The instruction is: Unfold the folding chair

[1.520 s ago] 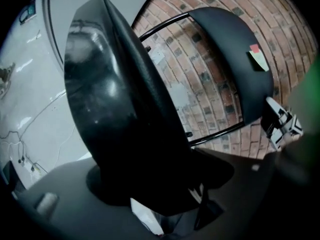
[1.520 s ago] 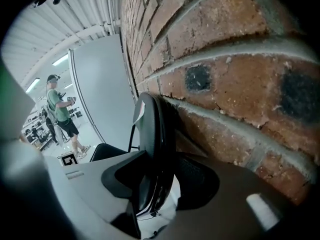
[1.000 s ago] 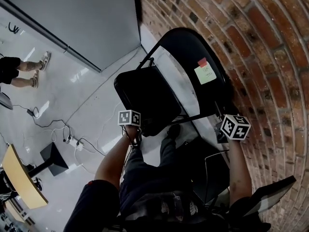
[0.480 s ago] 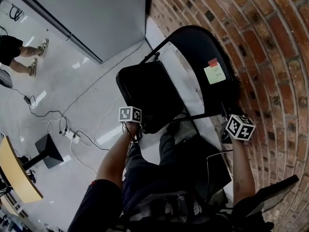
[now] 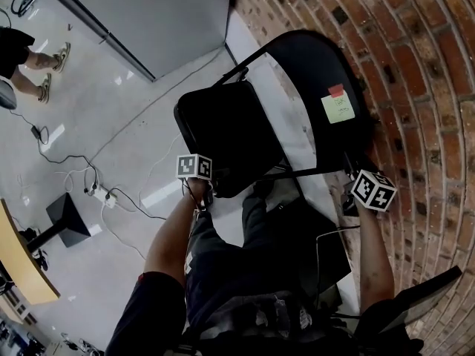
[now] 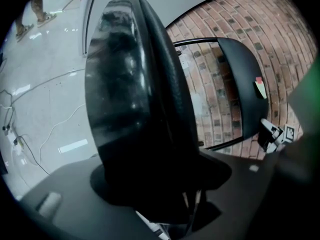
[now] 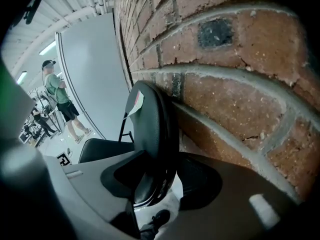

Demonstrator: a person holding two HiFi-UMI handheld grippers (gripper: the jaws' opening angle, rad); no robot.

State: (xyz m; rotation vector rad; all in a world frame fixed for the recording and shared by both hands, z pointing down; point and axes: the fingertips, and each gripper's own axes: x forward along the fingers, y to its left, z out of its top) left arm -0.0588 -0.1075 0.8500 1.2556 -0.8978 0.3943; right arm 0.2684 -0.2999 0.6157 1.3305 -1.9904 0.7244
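Left gripper (image 6: 160, 181) is clamped on the front edge of the seat (image 6: 135, 104); the pad fills the gap between its fingers. Right gripper (image 7: 152, 181) is clamped on the backrest (image 7: 150, 129) rim, with the brick wall (image 7: 230, 94) just past its outer finger. Folding chair (image 5: 304, 65) is partly open, back close to the wall; touching or not, can't tell. Step in hand: spreading seat from back. Next, I'd say: press the seat edge down and away from the back until level, while the right steadies the back.
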